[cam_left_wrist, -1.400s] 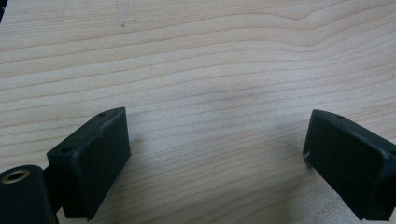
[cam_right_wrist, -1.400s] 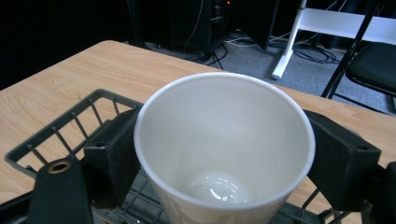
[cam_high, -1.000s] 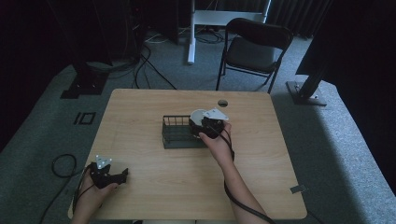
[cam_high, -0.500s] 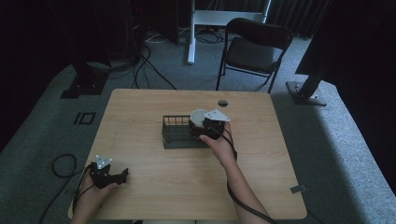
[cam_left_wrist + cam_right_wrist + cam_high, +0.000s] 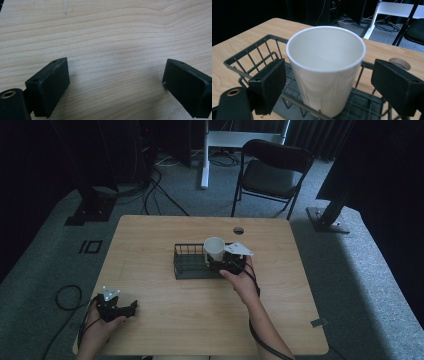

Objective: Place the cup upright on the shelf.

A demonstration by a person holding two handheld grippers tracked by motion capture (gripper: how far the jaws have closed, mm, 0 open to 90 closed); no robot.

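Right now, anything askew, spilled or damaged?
Nothing stands out. The white cup stands upright and empty in the wire basket, right gripper open around it. Left gripper is open over bare table.

White cup (image 5: pixel 214 250) upright in wire basket (image 5: pixel 187 265) (right claw (image 5: pixel 226 265) beside)

Both grippers, left (image 5: pixel 131 307) and right (image 5: pixel 325 82), are black with blocky rectangular pads. Each carries a grey three-cornered plate and a trailing black cable. Forearms bare.
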